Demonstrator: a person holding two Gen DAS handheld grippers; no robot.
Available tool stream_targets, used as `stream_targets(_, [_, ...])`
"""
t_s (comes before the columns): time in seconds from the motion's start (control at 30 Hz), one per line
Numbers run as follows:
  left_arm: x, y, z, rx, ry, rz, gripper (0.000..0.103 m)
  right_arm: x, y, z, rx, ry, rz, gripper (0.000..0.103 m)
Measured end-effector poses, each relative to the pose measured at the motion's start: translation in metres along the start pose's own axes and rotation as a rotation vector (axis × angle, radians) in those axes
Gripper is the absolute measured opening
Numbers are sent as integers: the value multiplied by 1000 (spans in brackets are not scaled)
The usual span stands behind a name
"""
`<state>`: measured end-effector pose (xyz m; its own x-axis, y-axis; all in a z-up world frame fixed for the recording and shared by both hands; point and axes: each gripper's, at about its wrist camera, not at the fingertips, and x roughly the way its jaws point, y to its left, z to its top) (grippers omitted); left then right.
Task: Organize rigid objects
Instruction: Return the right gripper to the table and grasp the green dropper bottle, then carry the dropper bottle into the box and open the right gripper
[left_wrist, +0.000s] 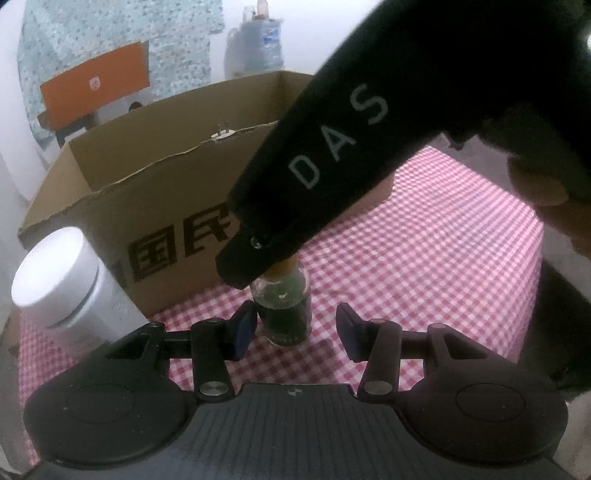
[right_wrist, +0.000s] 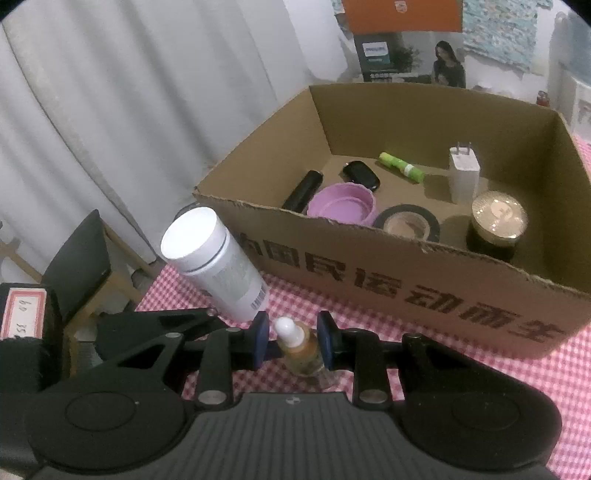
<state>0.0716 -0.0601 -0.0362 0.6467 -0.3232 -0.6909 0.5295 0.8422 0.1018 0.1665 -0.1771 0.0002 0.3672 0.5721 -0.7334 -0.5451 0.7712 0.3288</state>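
Right gripper clamps the dropper bottle on the checked cloth before the box; left gripper stands open around it.

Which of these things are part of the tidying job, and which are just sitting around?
Part of the job:
cardboard box
small dropper bottle between the right claw's fingers
white canister
items already boxed: charger plug, tape roll

Just lying about:
checked tablecloth
orange carton
chair
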Motion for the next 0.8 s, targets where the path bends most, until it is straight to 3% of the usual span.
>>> stream_targets(0.17, [10,-2,0,19,19,26,46,1,-3,0,5,8,-11,30])
stream_targets(0.33, [16,-6,1,27,19,22,33,1,-2,-2,-1,12,-23,30])
stream_targets(0.47, [16,-8,3,18,23,24,32,-1,-3,-4,-2,5,-29,29])
stream_targets(0.57, [14,-9,6,22,24,31,32,-5,-2,-5,1,-8,-38,22])
stream_targets(0.8, [-18,-21,24,19,-19,49,32,-31,6,-4,-16,-56,-34,22])
